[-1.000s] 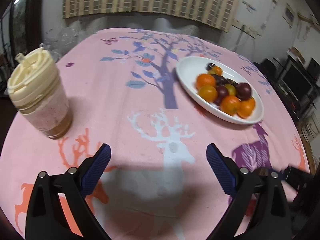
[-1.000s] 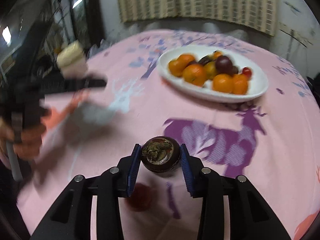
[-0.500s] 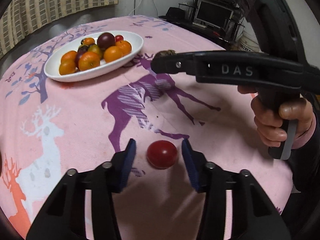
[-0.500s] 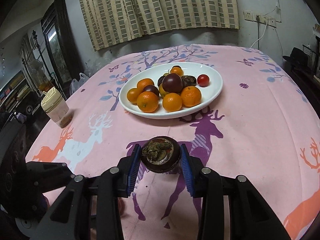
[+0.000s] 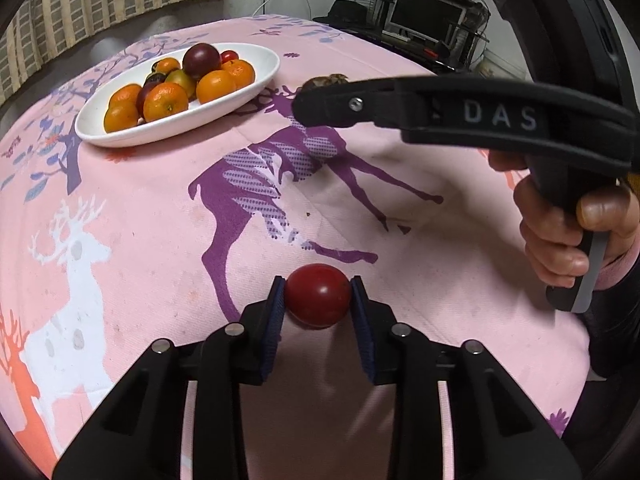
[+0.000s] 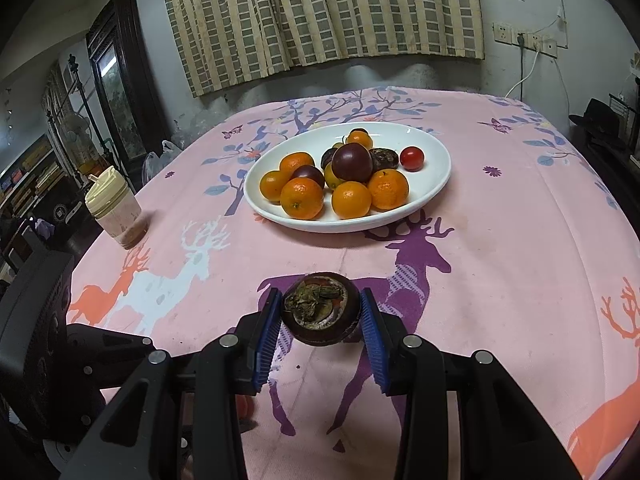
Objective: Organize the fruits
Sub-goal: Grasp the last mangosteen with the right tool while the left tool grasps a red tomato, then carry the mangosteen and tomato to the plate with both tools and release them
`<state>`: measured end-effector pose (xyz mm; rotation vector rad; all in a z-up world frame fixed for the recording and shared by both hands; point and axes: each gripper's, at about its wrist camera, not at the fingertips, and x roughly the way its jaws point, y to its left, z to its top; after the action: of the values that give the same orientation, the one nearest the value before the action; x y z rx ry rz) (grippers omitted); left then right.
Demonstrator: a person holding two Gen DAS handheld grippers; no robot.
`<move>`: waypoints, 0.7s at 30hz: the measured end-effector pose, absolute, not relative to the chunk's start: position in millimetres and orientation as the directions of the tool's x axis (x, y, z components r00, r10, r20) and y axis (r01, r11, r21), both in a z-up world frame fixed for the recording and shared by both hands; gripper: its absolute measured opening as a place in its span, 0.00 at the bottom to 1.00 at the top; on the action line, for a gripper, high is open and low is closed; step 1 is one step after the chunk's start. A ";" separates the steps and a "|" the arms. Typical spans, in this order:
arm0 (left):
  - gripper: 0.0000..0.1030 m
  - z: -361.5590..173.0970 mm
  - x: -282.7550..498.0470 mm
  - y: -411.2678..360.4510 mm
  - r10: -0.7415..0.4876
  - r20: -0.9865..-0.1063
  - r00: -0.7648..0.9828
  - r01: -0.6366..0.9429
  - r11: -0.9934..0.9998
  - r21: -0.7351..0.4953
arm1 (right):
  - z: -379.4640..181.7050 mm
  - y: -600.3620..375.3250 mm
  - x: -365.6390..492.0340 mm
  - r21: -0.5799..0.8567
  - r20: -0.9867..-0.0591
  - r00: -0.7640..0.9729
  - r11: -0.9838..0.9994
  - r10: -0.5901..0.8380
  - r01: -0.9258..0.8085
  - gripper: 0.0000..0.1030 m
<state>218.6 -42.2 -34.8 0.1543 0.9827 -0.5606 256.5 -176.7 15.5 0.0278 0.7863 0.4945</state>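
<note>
My left gripper (image 5: 318, 300) is shut on a round red fruit (image 5: 317, 294) low over the pink tablecloth. My right gripper (image 6: 320, 316) is shut on a dark brown mangosteen (image 6: 321, 313) and holds it above the cloth, short of the white oval plate (image 6: 434, 182). The plate holds several oranges, dark plums and a small red tomato (image 6: 411, 158). In the left wrist view the plate (image 5: 262, 80) lies far left, and the right gripper (image 5: 320, 110) reaches in from the right with the mangosteen (image 5: 328, 80) peeking above it.
A lidded cream cup (image 6: 114, 208) stands near the table's left edge. The table is round, and its cloth drops off at the edges. Shelves with a monitor (image 5: 432, 16) stand beyond the table. The left gripper's body (image 6: 44, 320) is at lower left in the right wrist view.
My left gripper swung from the cup side to the red fruit, then closed on it. My right gripper, holding the mangosteen, rose and steadied facing the plate.
</note>
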 end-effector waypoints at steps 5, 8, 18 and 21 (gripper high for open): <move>0.31 -18.1 220.7 -25.7 -0.391 -0.795 0.463 0.479 0.866 -0.147 | 13.3 -177.0 256.4 0.218 -0.677 0.583 0.879 0.449 -0.424 0.39; 0.31 0.7 235.7 -7.2 -0.382 -0.780 0.496 0.441 0.884 -0.153 | 19.6 -176.9 259.5 0.258 -0.664 0.563 0.857 0.493 -0.447 0.39; 0.31 69.8 361.7 35.3 -0.260 -0.689 0.676 0.250 0.961 -0.118 | 65.6 -173.9 349.8 0.254 -0.563 0.675 0.877 0.477 -0.408 0.39; 0.31 62.3 406.9 34.1 -0.219 -0.699 0.680 0.204 0.973 -0.106 | 54.7 -170.9 394.2 0.260 -0.583 0.680 0.896 0.444 -0.361 0.39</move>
<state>406.9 34.1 62.3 -0.0202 0.7876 -0.2377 394.2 -170.9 54.7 0.1273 0.6872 0.4531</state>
